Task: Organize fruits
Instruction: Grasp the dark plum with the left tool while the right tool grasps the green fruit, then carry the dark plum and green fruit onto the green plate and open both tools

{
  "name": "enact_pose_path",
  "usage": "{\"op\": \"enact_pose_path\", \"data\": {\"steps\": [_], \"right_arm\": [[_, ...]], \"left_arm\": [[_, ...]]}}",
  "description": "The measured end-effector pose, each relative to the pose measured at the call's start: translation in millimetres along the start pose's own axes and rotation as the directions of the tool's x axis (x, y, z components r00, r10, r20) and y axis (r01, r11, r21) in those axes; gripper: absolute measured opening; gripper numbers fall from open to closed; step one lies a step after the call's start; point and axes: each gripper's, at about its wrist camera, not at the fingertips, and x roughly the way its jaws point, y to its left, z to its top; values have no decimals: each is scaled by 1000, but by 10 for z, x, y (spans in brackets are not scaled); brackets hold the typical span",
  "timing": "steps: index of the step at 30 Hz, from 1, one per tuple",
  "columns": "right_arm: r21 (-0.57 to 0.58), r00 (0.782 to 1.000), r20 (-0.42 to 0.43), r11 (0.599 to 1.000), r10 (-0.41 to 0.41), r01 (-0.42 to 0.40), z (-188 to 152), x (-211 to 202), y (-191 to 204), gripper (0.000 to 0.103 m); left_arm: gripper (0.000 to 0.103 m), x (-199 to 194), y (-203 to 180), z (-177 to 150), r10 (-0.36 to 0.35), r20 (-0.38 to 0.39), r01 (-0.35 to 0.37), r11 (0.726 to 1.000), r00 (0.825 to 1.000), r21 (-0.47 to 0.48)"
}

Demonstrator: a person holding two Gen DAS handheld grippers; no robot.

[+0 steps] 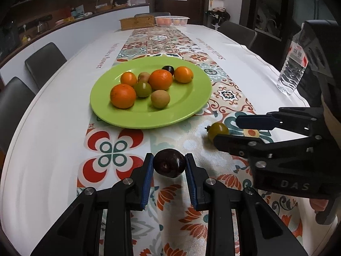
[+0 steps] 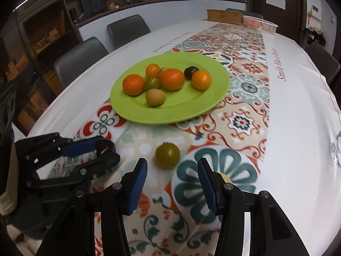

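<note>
My left gripper (image 1: 169, 166) is clamped on a dark plum (image 1: 169, 163) over the tablecloth (image 1: 53, 128). My right gripper (image 2: 172, 169) stands apart, just short of a green fruit (image 2: 167, 155). Plate (image 1: 187, 111) beyond holds eight fruits.

Soft, even indoor light, dim background, strong fisheye bending at dark corners (slight motion blur).

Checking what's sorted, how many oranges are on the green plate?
4 oranges, all on the green plate: front left, back left, middle, right. Smaller ones could hide behind.
</note>
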Motion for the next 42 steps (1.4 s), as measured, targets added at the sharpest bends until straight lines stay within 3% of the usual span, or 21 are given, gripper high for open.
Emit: {"op": "enact_pose_path", "data": {"steps": [12, 22, 42], "right_arm": [[-24, 998, -61, 999, -33, 32, 70, 214, 98, 30], [-30, 998, -45, 999, -42, 41, 49, 115, 149, 29], [-22, 985, 165, 998, -55, 60, 352, -571, 270, 29]], "left_arm": [[29, 23, 114, 61, -22, 4, 22, 999, 1000, -24], [29, -81, 166, 95, -27, 34, 28, 999, 999, -33], [29, -611, 198, 430, -15, 185, 20, 999, 983, -26]]}}
